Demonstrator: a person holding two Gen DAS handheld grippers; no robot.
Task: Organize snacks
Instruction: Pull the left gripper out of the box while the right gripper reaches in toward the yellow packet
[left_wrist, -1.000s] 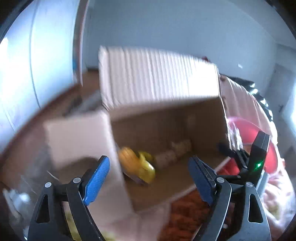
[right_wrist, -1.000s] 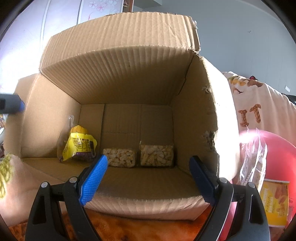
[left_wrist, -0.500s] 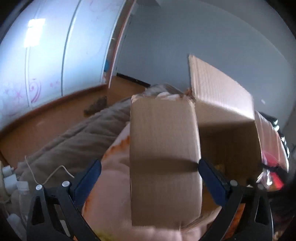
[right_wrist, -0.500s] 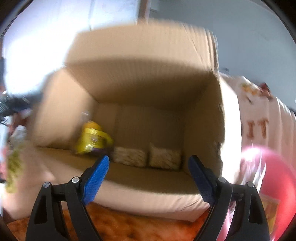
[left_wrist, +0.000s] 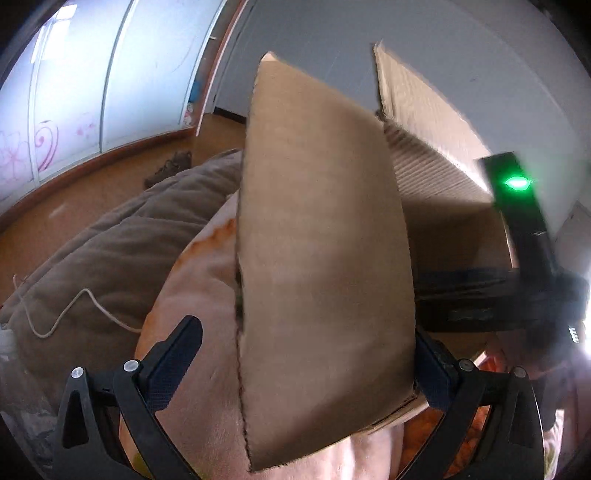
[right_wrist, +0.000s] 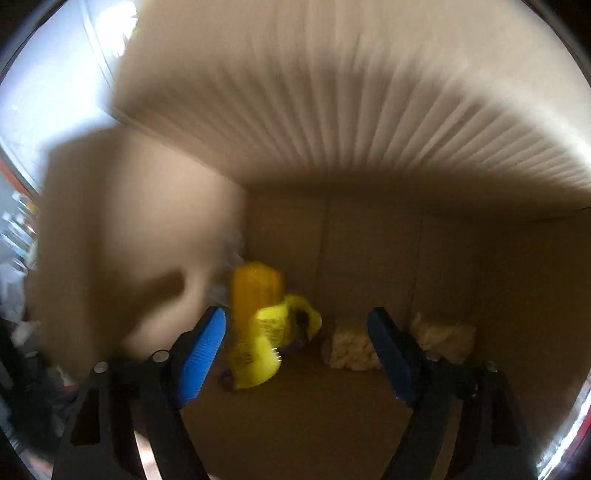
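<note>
The step in hand is judged to be the arranging of snacks inside the brown corrugated cardboard box, which lies on its side on a pinkish blanket. In the right wrist view the right gripper is pointed into the box. Its jaws are seen apart with nothing pressed between them, and they have just been closing somewhat. The yellow snack packet stands between the blue pads, but behind them, at the back wall on the left. Two clear packs of pale puffed snacks lie beside it to the right.

The left gripper is held wide open, and the side flap of the box passes between its jaws; the pads are not seen to press on it. Its jaws have just been opening.

Compared with one second ago, the right gripper is found much deeper in the box, nearer to the yellow packet. The left gripper, earlier turned toward the box opening, is now placed around the flap.

Next, the yellow packet probably must be reached and grasped carefully.
</note>
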